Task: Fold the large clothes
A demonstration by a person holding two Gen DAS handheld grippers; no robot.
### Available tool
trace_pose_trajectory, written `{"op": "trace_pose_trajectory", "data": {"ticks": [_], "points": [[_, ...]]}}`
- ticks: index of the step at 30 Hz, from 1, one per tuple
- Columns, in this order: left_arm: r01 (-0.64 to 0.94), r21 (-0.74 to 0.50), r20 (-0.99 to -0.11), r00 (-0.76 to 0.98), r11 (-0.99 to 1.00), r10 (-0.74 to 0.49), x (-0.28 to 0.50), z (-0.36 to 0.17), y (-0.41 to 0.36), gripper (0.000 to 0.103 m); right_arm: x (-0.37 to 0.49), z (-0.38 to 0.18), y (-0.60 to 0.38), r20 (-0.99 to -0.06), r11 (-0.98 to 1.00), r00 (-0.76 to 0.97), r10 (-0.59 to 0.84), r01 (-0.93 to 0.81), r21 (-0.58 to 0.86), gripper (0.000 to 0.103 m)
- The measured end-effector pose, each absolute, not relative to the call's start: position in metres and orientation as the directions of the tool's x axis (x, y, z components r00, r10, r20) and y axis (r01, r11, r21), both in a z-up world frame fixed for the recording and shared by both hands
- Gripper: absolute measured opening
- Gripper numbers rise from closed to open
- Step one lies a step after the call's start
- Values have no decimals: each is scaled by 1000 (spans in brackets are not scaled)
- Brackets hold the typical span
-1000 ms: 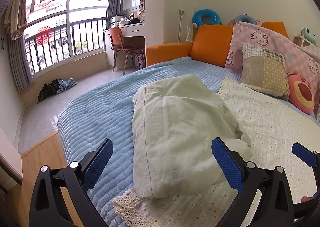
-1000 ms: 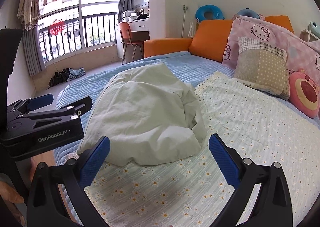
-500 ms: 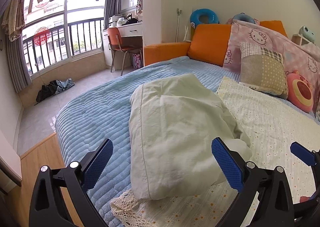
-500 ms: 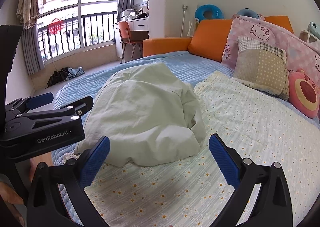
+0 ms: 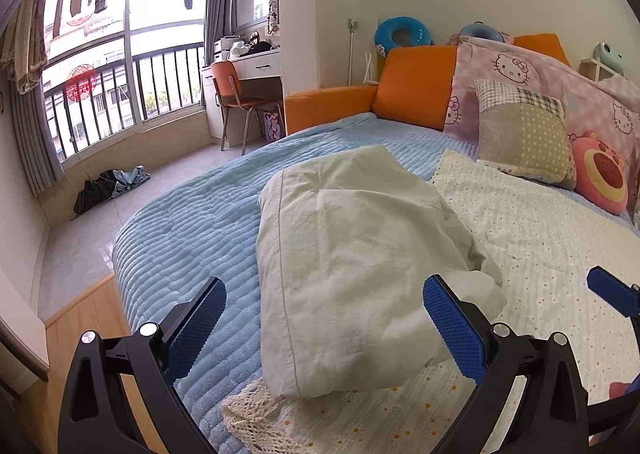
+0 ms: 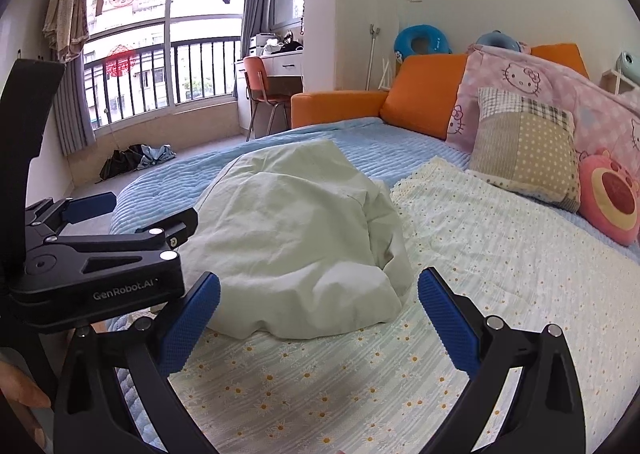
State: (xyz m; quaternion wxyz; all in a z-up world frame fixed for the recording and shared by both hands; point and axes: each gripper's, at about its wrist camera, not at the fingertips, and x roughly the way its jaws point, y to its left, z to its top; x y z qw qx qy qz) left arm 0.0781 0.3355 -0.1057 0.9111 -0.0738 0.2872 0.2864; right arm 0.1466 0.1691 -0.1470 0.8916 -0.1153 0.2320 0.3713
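**Both claws wide over the bundled cloth on the bed**

While you hold both tools low over the near edge of the bed [image 5: 172,238], neither one grips anything. Your left claw [image 5: 324,328] stands with its blue pads [image 5: 454,328] spread wide, and the pale green bundled garment [image 5: 352,254] fills the gap between them in the left wrist view without touching either pad. Your right claw [image 6: 318,324] is spread just as wide, its pads [image 6: 448,324] hanging above the daisy-print sheet [image 6: 500,274] with the garment [image 6: 296,238] straight ahead between them.

The garment lies in a soft, rumpled heap, partly on the ribbed light blue bedspread [image 6: 380,141] and partly on the daisy-print sheet, whose lace edge [image 5: 248,410] peeks out under the near corner of the heap. A seam line runs along the heap's left side in the left wrist view.

From the right wrist view your left tool [image 6: 96,270] sits just to the left of the garment, and part of a hand [image 6: 20,390] shows at the lower left edge. One blue pad of your right claw [image 5: 612,294] pokes into the left wrist view at the right.

At the head of the bed rest a patchwork cushion [image 6: 524,145], a round pink plush [image 6: 610,201] and a pink cartoon-cat pillow [image 5: 560,93] against the orange headboard [image 5: 416,81].
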Motion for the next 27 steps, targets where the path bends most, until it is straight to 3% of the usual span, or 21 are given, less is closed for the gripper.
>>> {"op": "trace_pose_trajectory", "data": {"ticks": [27], "points": [[-607,48,-560,641,794,524,19,-112,351,100,133,-118,167,-429,684,638,639,-727,-63,98]]}}
